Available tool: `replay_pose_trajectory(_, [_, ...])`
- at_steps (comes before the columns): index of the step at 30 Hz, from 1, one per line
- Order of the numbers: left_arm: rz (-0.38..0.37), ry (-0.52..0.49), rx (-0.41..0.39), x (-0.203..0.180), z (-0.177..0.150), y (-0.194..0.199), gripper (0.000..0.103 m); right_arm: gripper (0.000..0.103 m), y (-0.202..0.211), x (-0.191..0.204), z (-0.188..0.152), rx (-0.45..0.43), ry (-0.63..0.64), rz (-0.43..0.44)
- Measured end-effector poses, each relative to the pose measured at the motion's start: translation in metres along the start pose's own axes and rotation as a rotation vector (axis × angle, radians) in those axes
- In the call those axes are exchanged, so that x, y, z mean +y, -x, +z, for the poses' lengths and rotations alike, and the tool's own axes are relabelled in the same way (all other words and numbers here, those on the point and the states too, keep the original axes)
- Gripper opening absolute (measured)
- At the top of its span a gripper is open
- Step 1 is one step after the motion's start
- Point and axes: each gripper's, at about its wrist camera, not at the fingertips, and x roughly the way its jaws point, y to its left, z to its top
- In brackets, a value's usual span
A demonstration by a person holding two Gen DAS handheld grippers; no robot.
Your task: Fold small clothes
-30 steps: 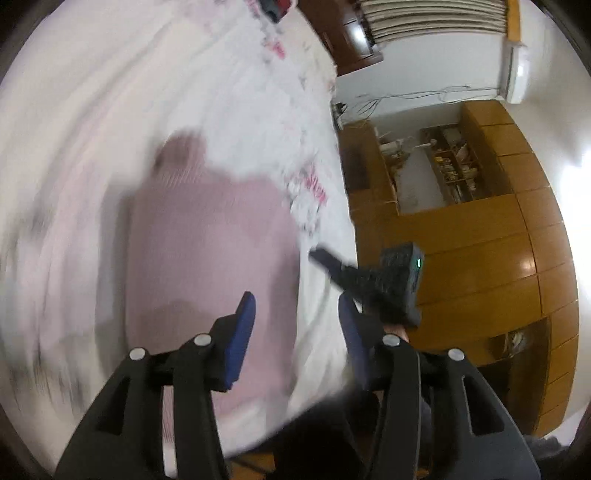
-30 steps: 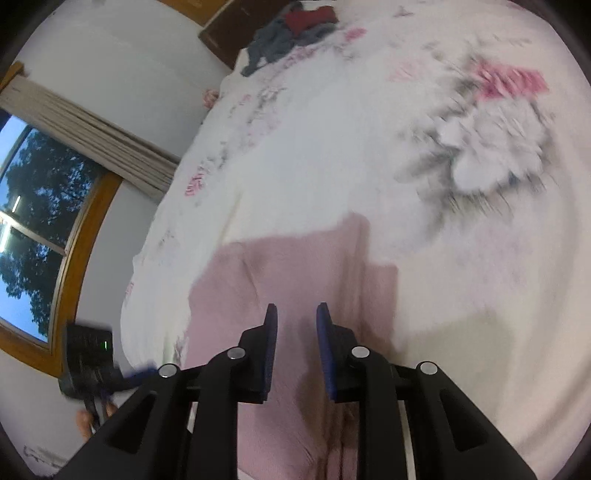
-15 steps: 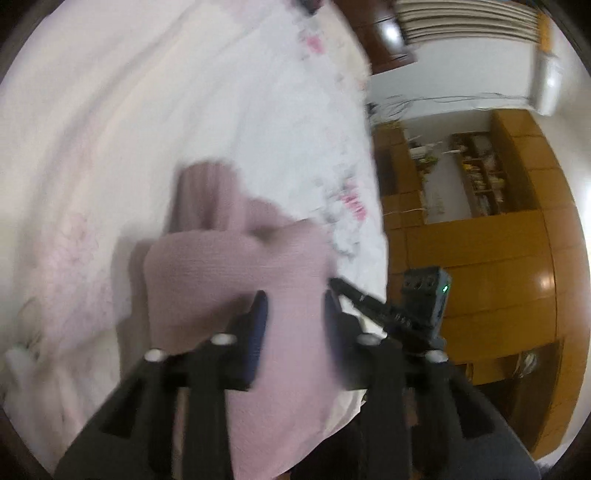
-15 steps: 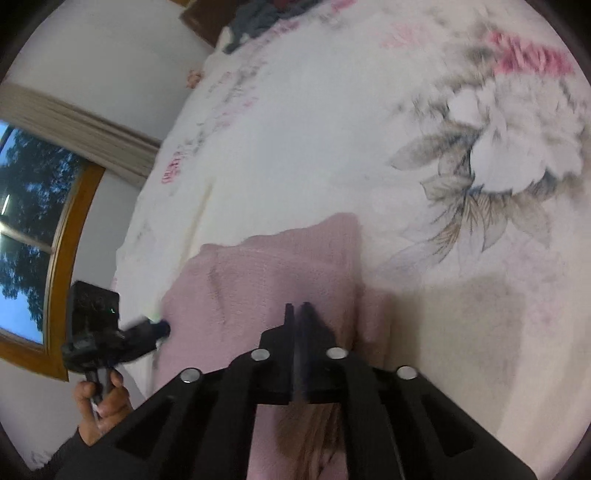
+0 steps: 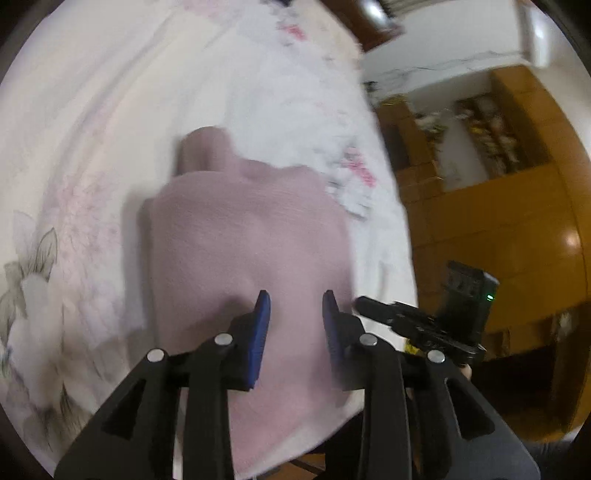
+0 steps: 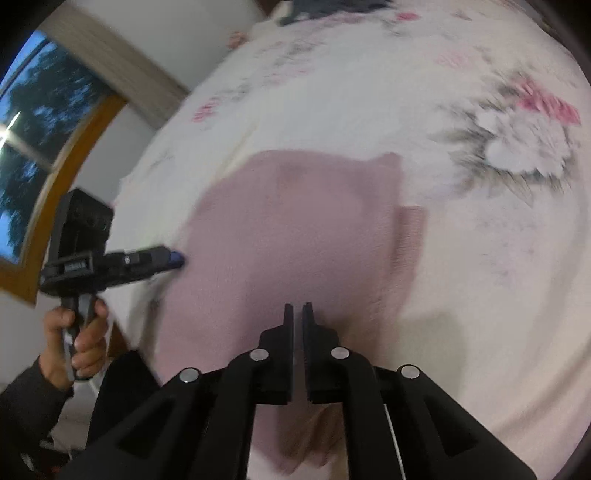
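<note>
Pink garment lies under both grippers.

Bare bedspread all round the pink garment, dark clothes pile well beyond it

There is one pink sweater lying on one bed cover with flowers on it. There are two grippers: the left gripper and the right gripper. One hand shows, holding a gripper. There is one window and one wooden cabinet. One dark pile of clothes sits far off.
</note>
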Motion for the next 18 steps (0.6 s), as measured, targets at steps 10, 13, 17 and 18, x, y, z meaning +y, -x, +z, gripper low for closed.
replay_pose_trajectory(10, [0.12, -0.004, 0.051, 0.002, -0.004, -0.018, 0.022, 0.0, -0.013, -0.018, -0.029, 0.038, -0.045, -0.09])
replay_pose_trajectory(13, [0.085, -0.034, 0.013, -0.012, -0.028, 0.011, 0.036, 0.005, 0.007, 0.001, -0.034, 0.016, -0.007, -0.075])
replay_pose_trajectory(17, [0.16, 0.012, 0.064, 0.009, -0.067, -0.002, 0.037, 0.005, -0.002, 0.016, -0.063, 0.062, 0.03, -0.071])
replay_pose_trajectory(18, [0.172, 0.028, 0.077, 0.017, -0.072, -0.008, 0.037, 0.005, -0.014, 0.014, -0.068, 0.088, 0.025, -0.088])
